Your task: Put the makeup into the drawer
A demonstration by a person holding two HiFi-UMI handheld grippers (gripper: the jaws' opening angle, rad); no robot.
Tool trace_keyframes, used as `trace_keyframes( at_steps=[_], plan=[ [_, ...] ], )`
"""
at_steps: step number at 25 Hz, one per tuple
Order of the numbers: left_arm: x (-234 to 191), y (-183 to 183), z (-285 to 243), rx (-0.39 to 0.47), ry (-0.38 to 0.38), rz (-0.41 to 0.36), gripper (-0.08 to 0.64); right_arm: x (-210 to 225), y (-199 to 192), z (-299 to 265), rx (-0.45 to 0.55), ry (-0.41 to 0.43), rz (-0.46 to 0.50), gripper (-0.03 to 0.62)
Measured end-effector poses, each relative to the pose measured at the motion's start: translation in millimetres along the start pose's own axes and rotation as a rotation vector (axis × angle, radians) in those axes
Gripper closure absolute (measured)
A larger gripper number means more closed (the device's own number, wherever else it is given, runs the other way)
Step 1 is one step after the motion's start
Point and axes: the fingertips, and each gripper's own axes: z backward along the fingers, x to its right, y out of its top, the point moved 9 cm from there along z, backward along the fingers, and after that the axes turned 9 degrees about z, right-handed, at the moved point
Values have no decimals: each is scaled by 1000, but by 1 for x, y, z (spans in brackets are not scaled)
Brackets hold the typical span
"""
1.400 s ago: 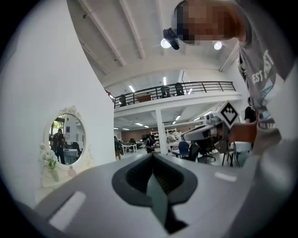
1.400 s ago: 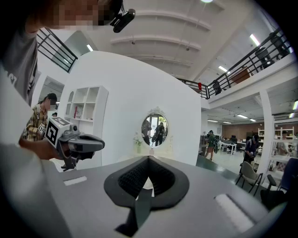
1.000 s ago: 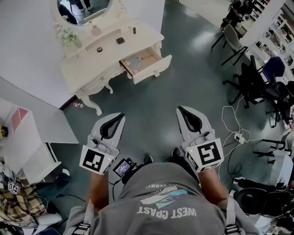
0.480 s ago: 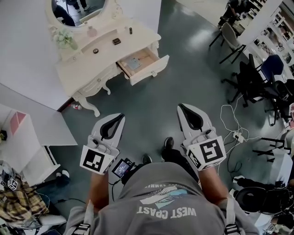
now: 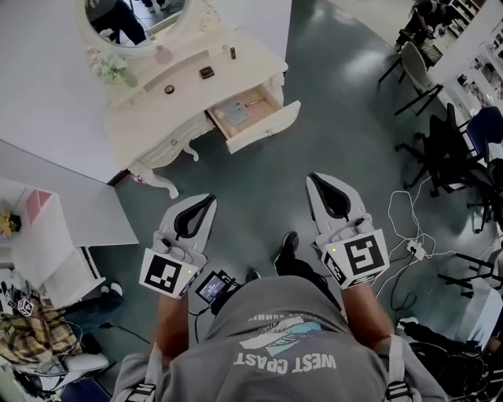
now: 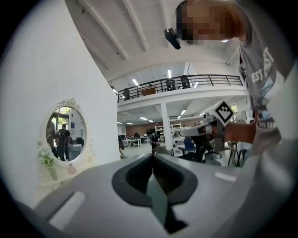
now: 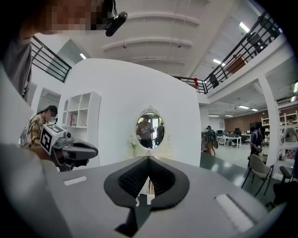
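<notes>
Left claw (image 5: 206, 201) closed tip to tip, nothing between the jaws. Right claw (image 5: 316, 179) likewise pressed shut at the tips and empty, with only a narrow slit behind the pads. Both held level and side by side over bare grey floor (image 5: 259, 188), well apart from each other, each pointing toward the far white dressing table.

Makeup (image 5: 207, 72) lying on the table's surface (image 5: 236, 74), far ahead of both claws and well apart from them: a small dark square piece, with a small round one to its left and a thin dark upright one to its right. Farther from the right claw than from the left, touching neither.

Drawer (image 5: 267, 129) pulled open at the table's right end, just nearer than the makeup, roughly in line with the gap between the two claws. Something flat and pale inside, too small to tell what.

Farther off, an oval mirror (image 5: 130, 16) against the wall and a vase of flowers (image 5: 114, 69) at the surface's left. Office chairs (image 5: 416, 71) at the far right.
</notes>
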Motion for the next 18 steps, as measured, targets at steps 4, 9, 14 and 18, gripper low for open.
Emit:
trace_keyframes(
  at_steps=[4, 9, 14, 18],
  plan=[
    [-3, 5, -43, -26, 37, 19, 558, 42, -4, -27, 5, 42, 2, 590],
    [-9, 9, -100, -9, 66, 0, 558, 94, -13, -62, 15, 89, 2, 591],
    [-8, 10, -155, -35, 92, 10, 558, 141, -19, -85, 28, 128, 12, 590],
    [-3, 14, -192, -40, 93, 7, 558, 173, -25, -96, 30, 146, 17, 591]
  ],
)
